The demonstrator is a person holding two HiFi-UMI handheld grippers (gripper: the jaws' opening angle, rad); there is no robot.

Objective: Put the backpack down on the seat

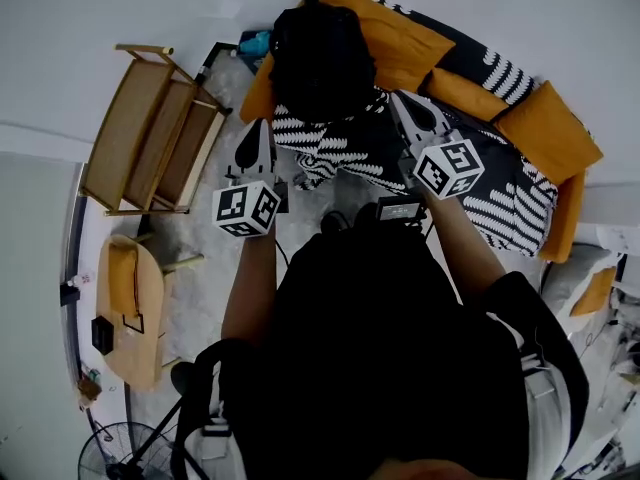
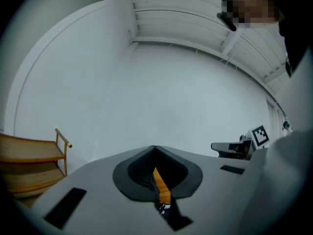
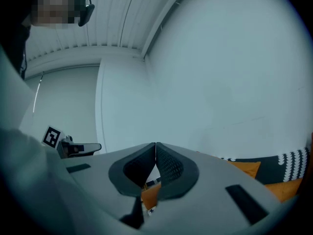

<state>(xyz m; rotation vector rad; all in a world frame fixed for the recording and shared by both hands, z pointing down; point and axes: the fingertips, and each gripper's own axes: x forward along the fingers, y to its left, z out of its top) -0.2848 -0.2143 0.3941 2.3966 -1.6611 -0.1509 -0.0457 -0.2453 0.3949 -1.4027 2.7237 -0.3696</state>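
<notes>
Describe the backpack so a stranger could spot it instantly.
Start at the sofa with orange cushions and a black-and-white patterned throw. The backpack sits at the sofa's left end in the head view. It is the only plain black, rounded lump among orange and patterned fabric.

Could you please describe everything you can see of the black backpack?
The backpack is black, rounded and bulky, seemingly soft fabric; straps and zips are too dark to make out. It sits on the sofa seat near its left end, on the black-and-white patterned throw and against an orange cushion. The left claw and right claw are shut and empty, so neither holds it.
</notes>
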